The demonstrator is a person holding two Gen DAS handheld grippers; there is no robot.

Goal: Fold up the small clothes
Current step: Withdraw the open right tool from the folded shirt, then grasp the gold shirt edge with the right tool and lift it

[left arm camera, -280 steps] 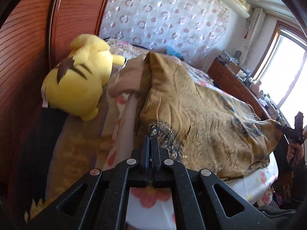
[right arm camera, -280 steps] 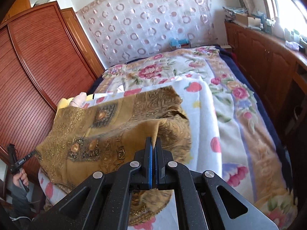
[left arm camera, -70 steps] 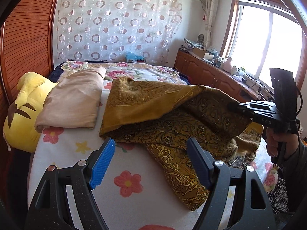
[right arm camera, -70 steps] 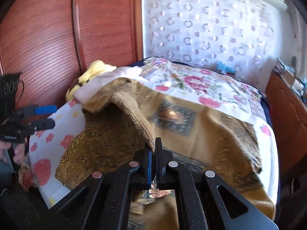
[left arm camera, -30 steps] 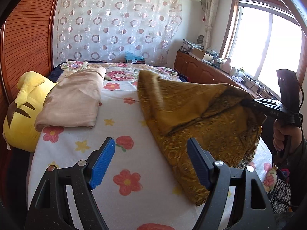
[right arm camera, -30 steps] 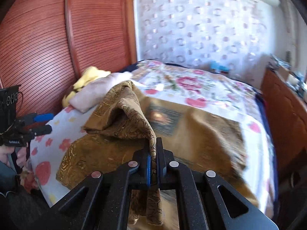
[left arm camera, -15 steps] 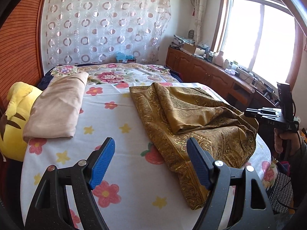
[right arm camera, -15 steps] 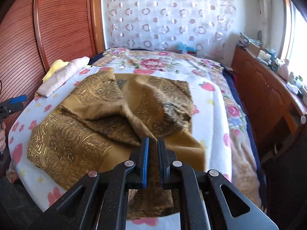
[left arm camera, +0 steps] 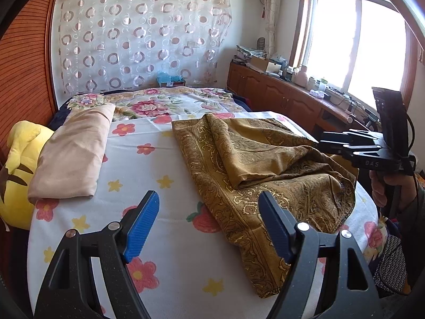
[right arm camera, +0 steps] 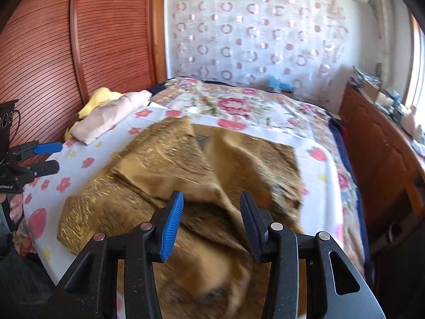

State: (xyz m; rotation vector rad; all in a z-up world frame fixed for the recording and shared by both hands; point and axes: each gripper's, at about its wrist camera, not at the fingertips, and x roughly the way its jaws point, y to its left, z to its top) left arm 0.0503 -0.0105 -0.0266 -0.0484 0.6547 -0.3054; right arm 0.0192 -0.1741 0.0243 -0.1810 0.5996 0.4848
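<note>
Bed [left arm camera: 164, 239] with floral sheet fills both frames. Gold patterned cloth [left arm camera: 255, 164] lies crumpled right of center, long axis running lower right to upper center. My left claw [left arm camera: 208, 224] gapes empty; right claw [right arm camera: 209, 223] released, spread over the cloth.

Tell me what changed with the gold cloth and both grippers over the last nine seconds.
Both grippers let go: the left gripper opened first, the right gripper only just now. The gold patterned cloth, earlier held up, now lies loosely folded on the bed. The folded beige garment and yellow plush stayed put.
</note>
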